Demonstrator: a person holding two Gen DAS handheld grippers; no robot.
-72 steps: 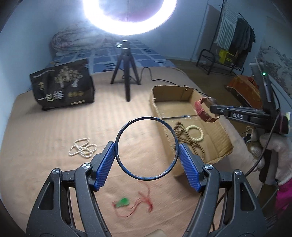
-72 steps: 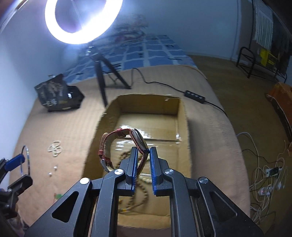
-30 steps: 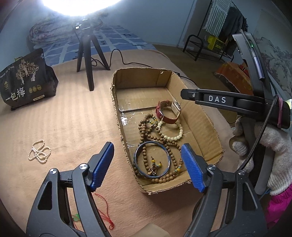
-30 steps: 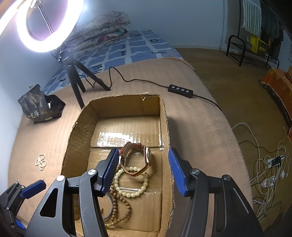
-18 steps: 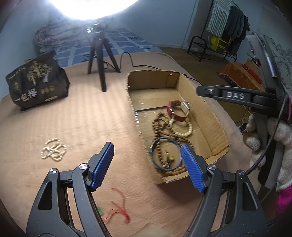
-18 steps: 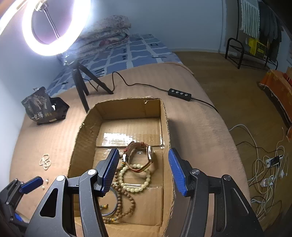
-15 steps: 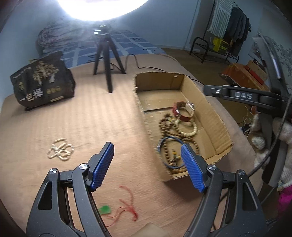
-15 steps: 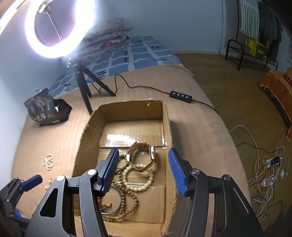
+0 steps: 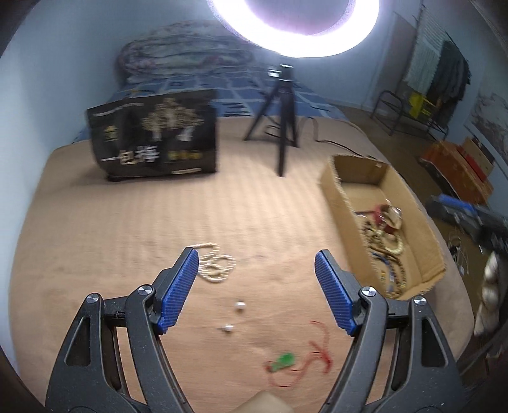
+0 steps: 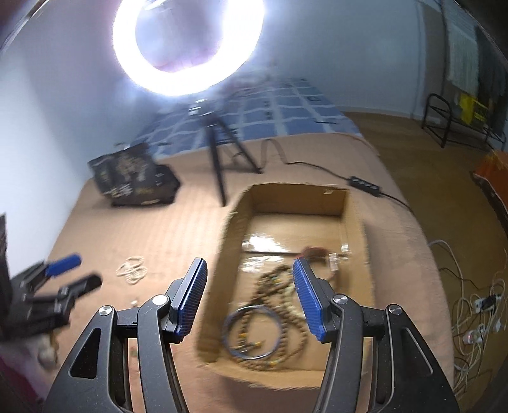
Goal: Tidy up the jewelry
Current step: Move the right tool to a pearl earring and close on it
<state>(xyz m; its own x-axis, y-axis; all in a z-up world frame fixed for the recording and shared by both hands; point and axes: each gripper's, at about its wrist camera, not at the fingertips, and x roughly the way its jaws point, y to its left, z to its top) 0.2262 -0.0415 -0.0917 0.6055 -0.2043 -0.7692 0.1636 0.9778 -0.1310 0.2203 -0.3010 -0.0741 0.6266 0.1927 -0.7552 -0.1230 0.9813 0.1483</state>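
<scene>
Both claws hang released and empty over the tan bed (image 9: 133, 228). The left claw (image 9: 257, 286) spreads wide above a loose pearl strand (image 9: 216, 267) at centre frame, with two stray beads (image 9: 240, 305) and a green pendant on red cord (image 9: 285, 360) lower down. The right claw (image 10: 250, 300) gapes over the cardboard box (image 10: 355, 228), where a blue bangle (image 10: 252, 332), brown beads (image 10: 270, 282) and a watch (image 10: 317, 254) lie blurred. Upper left sits a black bag (image 9: 155, 136); a tripod (image 9: 282, 127) stands under the ring light (image 9: 295, 28).

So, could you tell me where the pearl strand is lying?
In the left wrist view, the pearl strand lies on the bed left of the box, beside the left tongs' left pad.
</scene>
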